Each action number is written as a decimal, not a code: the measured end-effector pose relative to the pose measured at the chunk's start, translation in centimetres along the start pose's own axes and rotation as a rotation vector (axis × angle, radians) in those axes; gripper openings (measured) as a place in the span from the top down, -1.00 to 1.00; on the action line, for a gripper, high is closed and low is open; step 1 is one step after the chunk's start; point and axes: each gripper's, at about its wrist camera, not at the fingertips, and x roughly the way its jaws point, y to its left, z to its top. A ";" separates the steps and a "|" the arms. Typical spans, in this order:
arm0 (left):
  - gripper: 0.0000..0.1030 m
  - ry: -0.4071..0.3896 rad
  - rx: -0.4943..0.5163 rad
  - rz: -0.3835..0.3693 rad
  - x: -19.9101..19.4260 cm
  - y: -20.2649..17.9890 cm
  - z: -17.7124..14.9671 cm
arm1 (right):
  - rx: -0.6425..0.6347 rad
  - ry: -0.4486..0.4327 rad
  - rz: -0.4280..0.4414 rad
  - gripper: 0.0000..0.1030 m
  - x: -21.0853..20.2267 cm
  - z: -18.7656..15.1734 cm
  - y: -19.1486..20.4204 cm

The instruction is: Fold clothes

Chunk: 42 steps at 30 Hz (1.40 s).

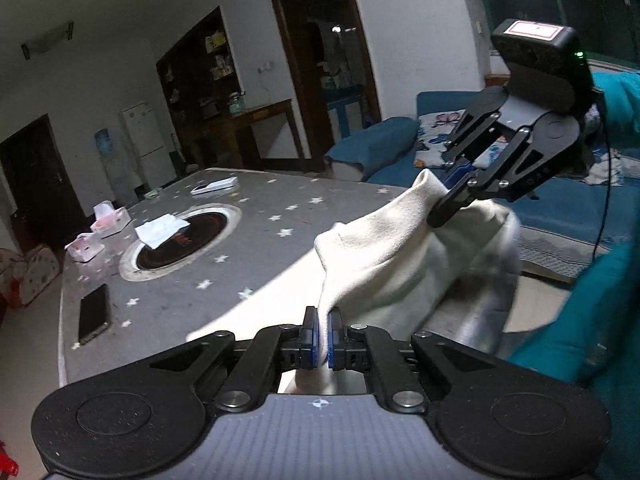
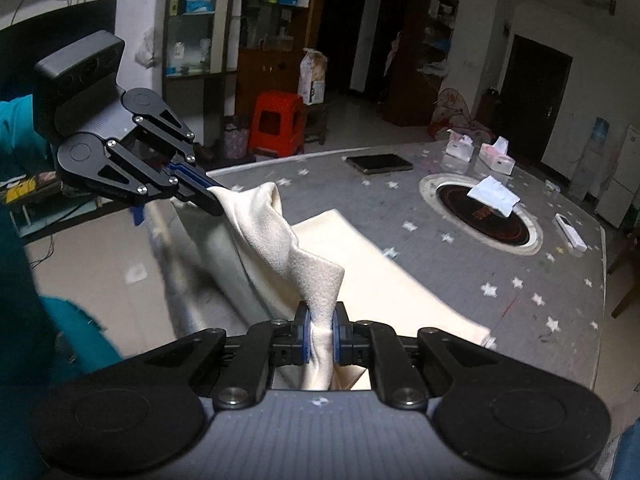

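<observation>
The big grey table [image 2: 500, 288] with white stars has much free surface beyond the cloth; its far end is cut off by the frame in my left view. The cream garment [image 1: 384, 264] lies partly on the near table corner, and its lower part hangs over the edge, blurred, so I cannot tell its shape. My left gripper [image 1: 323, 338] pinches one raised fold between its blue pads. My right gripper [image 2: 321, 334] is pressed together on another fold, and the cloth stretches between them above the table. Farther away, well apart from the cloth, lie a dark tablet [image 2: 379, 163], tissue boxes [image 2: 497, 157] and a phone [image 1: 94, 314].
</observation>
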 end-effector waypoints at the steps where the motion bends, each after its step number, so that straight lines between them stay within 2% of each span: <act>1: 0.91 0.005 -0.003 0.007 0.7 0.6 0.3 | 0.000 -0.004 -0.004 0.83 0.4 0.3 -0.6; 7: 0.91 0.052 -0.014 0.037 5.4 4.4 1.6 | -0.009 -0.001 -0.013 0.83 3.9 2.1 -4.6; 12: 0.91 0.104 -0.051 0.088 10.4 6.5 1.1 | -0.002 0.047 -0.046 0.83 8.5 3.0 -8.1; 18: 0.83 0.166 -0.097 0.152 16.3 9.0 0.4 | 0.096 0.097 -0.103 0.80 14.4 1.4 -10.9; 20: 0.81 0.175 -0.116 0.169 16.9 9.2 0.2 | 0.159 0.099 -0.125 0.76 15.8 0.5 -11.6; 23: 0.66 0.185 -0.145 0.194 17.6 9.5 -0.2 | 0.235 0.107 -0.158 0.68 17.0 -0.7 -12.3; 25: 0.53 0.192 -0.164 0.211 18.0 9.6 -0.4 | 0.286 0.097 -0.169 0.54 17.0 -1.3 -12.8; 29: 0.48 0.200 -0.204 0.247 18.3 10.0 -0.4 | 0.348 0.072 -0.190 0.52 16.2 -1.7 -13.5; 32: 0.48 0.173 -0.228 0.267 17.4 10.0 0.2 | 0.380 0.044 -0.193 0.52 15.2 -1.2 -13.2; 34: 0.54 0.152 -0.252 0.256 16.7 9.7 0.8 | 0.395 0.020 -0.170 0.53 14.7 -0.6 -12.9; 38: 0.54 0.145 -0.285 0.177 16.6 8.5 1.6 | 0.391 0.036 -0.112 0.61 15.8 0.2 -12.2; 42: 0.55 0.158 -0.295 0.116 17.7 7.3 2.0 | 0.404 0.076 -0.124 0.61 18.0 0.1 -12.1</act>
